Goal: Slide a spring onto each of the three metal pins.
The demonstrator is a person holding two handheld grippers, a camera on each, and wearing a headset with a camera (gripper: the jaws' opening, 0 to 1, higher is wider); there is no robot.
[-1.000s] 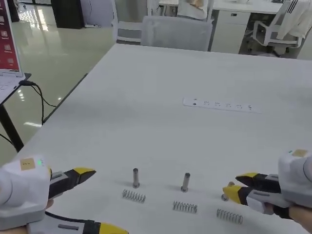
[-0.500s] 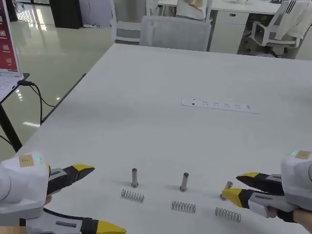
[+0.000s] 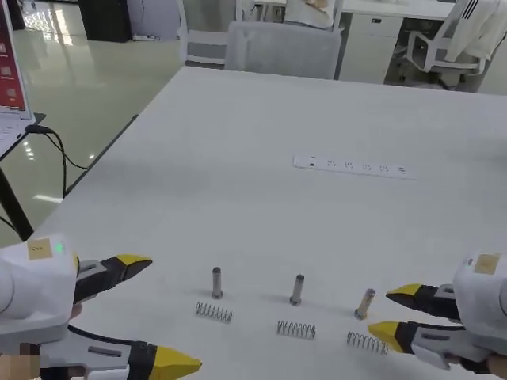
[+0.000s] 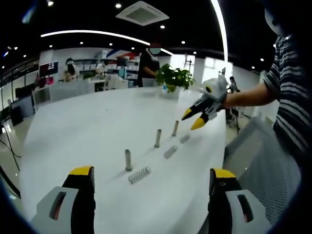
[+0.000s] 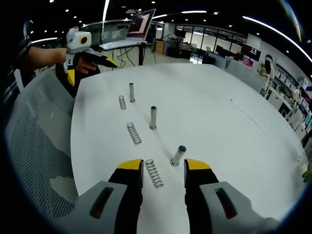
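Three short metal pins stand in a row near the table's front edge: left pin [image 3: 216, 283], middle pin [image 3: 297, 290], and right pin [image 3: 364, 303], which leans. A spring lies in front of each: left spring [image 3: 214, 312], middle spring [image 3: 296, 329], right spring [image 3: 366, 341]. My left gripper [image 3: 158, 314] is open wide, left of the row, and faces the left pin [image 4: 128, 160] and left spring [image 4: 140, 174]. My right gripper [image 3: 394, 311] is open just right of the right pin. In its view, the right spring [image 5: 153, 172] and right pin [image 5: 178, 156] lie just ahead of the right gripper [image 5: 164, 165], whose jaws hold nothing.
A white power strip [image 3: 353, 167] lies across the middle of the white table [image 3: 238, 158]. A grey chair [image 3: 281, 49] stands at the far edge. A cable [image 3: 59, 154] hangs beside the table's left edge. A mesh chair back [image 5: 39, 141] is close behind the front edge.
The right gripper has drawn back slightly from the right pin and its jaws stand a little wider apart. The left gripper has barely moved. The head camera has shifted a little.
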